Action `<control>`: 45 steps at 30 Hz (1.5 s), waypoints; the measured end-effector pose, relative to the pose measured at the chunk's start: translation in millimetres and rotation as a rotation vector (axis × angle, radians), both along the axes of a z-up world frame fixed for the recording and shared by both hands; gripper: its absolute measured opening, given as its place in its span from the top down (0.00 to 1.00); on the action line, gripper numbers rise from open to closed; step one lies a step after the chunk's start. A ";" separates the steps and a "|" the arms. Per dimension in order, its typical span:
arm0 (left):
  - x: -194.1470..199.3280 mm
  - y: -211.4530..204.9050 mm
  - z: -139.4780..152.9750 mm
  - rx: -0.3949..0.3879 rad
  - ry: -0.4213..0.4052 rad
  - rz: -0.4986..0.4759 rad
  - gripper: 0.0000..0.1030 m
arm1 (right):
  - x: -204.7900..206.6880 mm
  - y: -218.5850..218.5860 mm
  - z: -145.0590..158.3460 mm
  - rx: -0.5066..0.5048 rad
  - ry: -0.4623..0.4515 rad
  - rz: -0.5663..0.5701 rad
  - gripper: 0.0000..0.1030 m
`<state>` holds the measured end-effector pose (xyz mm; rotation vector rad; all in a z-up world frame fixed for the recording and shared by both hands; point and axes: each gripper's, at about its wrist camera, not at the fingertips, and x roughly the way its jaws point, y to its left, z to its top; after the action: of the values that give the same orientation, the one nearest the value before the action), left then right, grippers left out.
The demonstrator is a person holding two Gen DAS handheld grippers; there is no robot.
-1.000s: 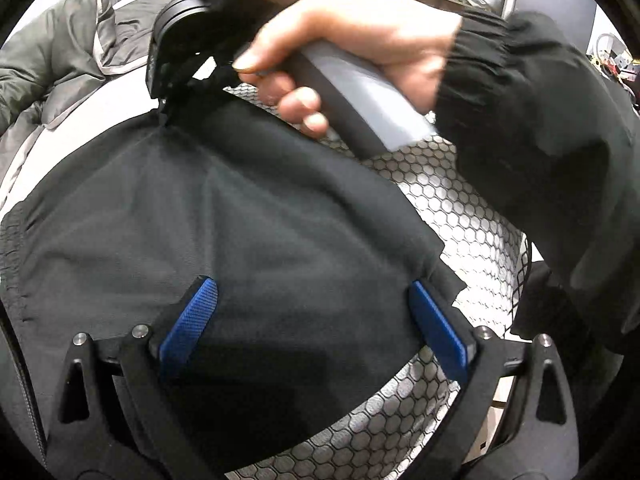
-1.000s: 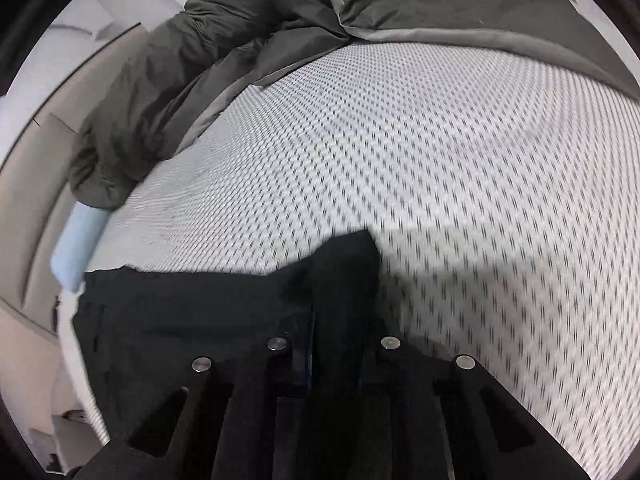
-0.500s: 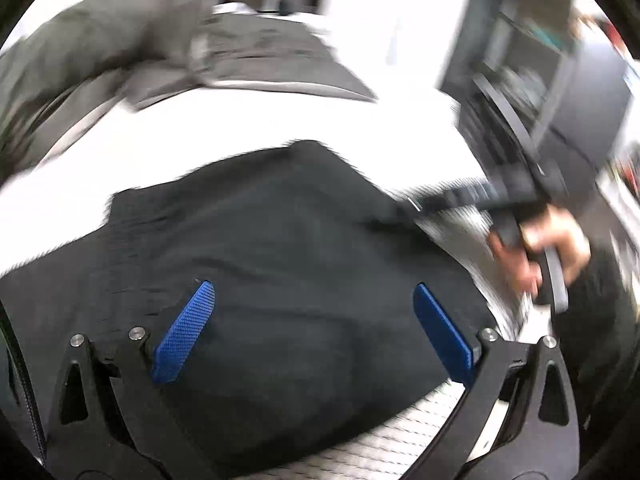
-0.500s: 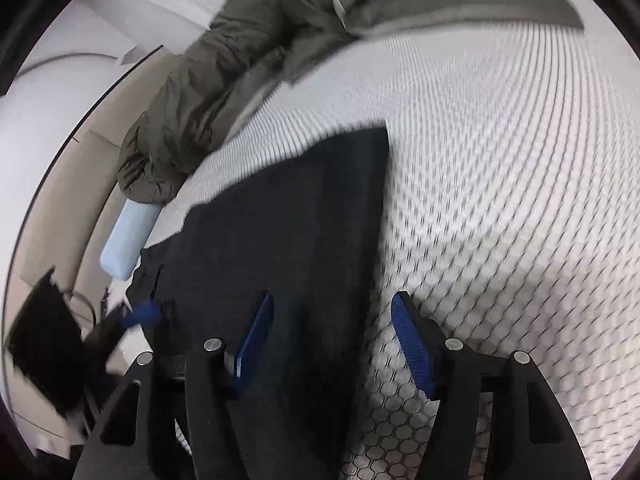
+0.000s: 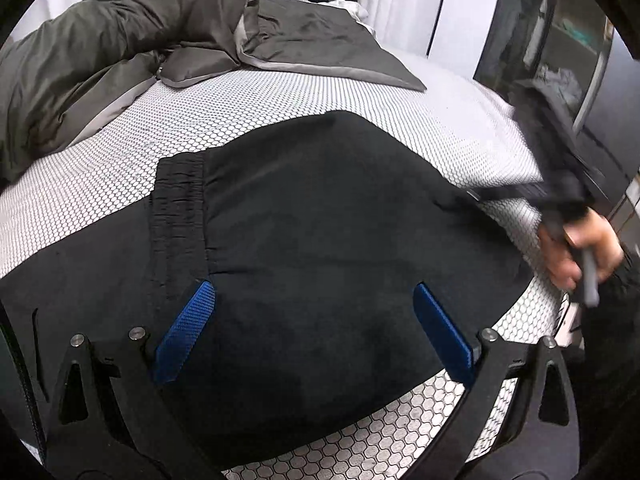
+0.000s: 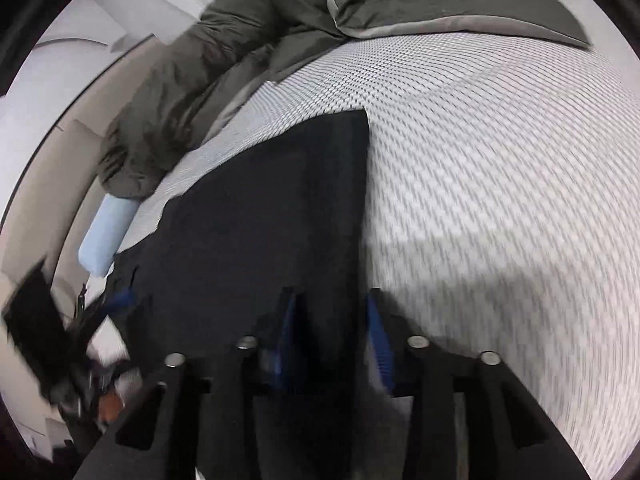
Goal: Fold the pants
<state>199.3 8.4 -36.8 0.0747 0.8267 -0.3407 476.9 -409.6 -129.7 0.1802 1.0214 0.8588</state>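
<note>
Lying folded on the white honeycomb-patterned bed [image 5: 280, 112], the black fabric pants [image 5: 320, 240] are sitting beside a rumpled grey quilt [image 5: 100, 40]. The left tool [image 5: 316, 332] is hovering over them, blue pads wide apart. The right tool [image 6: 332, 336] has just been closing, pads straddling the pants' edge without pressing.

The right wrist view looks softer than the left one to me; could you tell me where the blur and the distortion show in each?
Right wrist view: motion smear across the honeycomb sheet and the blue pads. Left wrist view: mostly sharp on the black pants, with only the right hand streaked. Both views: fisheye bulge and dark corners.
</note>
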 end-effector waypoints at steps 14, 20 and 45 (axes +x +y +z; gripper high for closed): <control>-24.1 -25.2 -30.3 0.159 -0.033 -0.013 0.04 | -110.8 -73.0 4.5 0.085 -0.202 0.007 0.51; -74.1 69.7 -1.7 -0.081 -0.082 0.274 0.04 | -100.7 -84.2 6.1 0.222 -0.162 -0.075 0.27; -83.4 260.8 39.6 -0.266 -0.154 0.866 0.97 | -117.6 -104.6 20.7 0.233 -0.212 -0.104 0.17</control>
<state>115.9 269.2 2.8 -0.4906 0.5878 0.3715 359.2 -514.1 -109.0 0.3297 0.7070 0.8810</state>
